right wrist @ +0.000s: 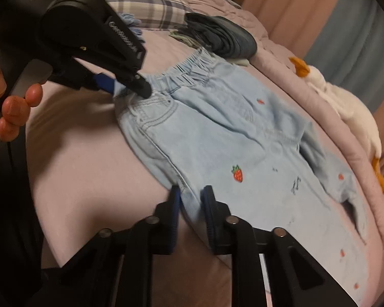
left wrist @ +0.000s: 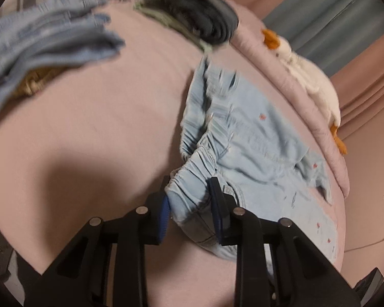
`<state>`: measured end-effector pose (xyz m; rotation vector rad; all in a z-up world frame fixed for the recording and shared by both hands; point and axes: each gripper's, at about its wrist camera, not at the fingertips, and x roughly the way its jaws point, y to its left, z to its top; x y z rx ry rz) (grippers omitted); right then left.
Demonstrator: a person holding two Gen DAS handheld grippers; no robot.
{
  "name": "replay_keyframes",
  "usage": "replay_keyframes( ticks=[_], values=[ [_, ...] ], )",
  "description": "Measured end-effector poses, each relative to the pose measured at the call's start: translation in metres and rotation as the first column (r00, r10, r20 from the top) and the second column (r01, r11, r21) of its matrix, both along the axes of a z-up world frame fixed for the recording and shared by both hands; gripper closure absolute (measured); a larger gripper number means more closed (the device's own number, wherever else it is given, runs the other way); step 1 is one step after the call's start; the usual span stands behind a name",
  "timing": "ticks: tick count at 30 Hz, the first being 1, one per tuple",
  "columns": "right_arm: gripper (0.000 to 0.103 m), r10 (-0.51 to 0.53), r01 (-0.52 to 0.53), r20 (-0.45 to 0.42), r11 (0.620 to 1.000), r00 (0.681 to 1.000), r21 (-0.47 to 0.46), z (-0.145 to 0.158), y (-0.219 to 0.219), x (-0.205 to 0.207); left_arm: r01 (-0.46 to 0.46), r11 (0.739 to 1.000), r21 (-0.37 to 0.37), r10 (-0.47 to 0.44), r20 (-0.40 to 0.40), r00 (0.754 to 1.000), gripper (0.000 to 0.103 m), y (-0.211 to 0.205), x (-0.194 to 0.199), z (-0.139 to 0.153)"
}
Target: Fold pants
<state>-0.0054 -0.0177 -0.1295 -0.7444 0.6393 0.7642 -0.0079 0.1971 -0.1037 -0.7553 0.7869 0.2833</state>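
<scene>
Right tongs (right wrist: 190, 204) pinch the side seam of the light-blue strawberry pants (right wrist: 217, 138) on the pink bed (right wrist: 89, 166); left tongs (right wrist: 130, 90) clamp the waistband.

My left camera sits just behind the left gripper (left wrist: 189, 212) and looks down at a slant, very close to the waistband of the light blue pants (left wrist: 256, 140) on the pink bed (left wrist: 102, 128). My right camera rides the right gripper (right wrist: 190, 209), looking down the same way from the side seam. Both see the pants, the dark folded clothes (right wrist: 225, 38) and the toy duck (right wrist: 345, 105). Only the right view shows the left gripper.
</scene>
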Motion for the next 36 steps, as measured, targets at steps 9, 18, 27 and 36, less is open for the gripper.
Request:
replay_keyframes(
  ticks=[9, 18, 27, 36],
  values=[
    [0.065, -0.007, 0.016, -0.179, 0.998, 0.984, 0.053, -0.008, 0.003, -0.001, 0.031, 0.992, 0.120, -0.017, -0.117, 0.993, 0.057, 0.002, 0.001, -0.015],
    [0.050, -0.172, 0.220, -0.223, 0.952, 0.959, 0.213, 0.032, -0.072, 0.057, 0.098, 0.934, 0.343, -0.088, -0.045, 0.995, 0.045, -0.014, 0.012, 0.036],
    [0.050, -0.308, 0.349, -0.216, 0.918, 0.927, 0.190, 0.026, -0.086, 0.117, 0.367, 0.833, 0.415, -0.306, -0.207, 0.929, 0.052, -0.057, 0.090, -0.005],
    [0.047, -0.394, 0.419, -0.222, 0.904, 0.892, 0.080, -0.016, -0.121, 0.175, 0.393, 0.795, 0.462, -0.324, -0.224, 0.919, 0.079, -0.018, 0.082, -0.023]
  ],
)
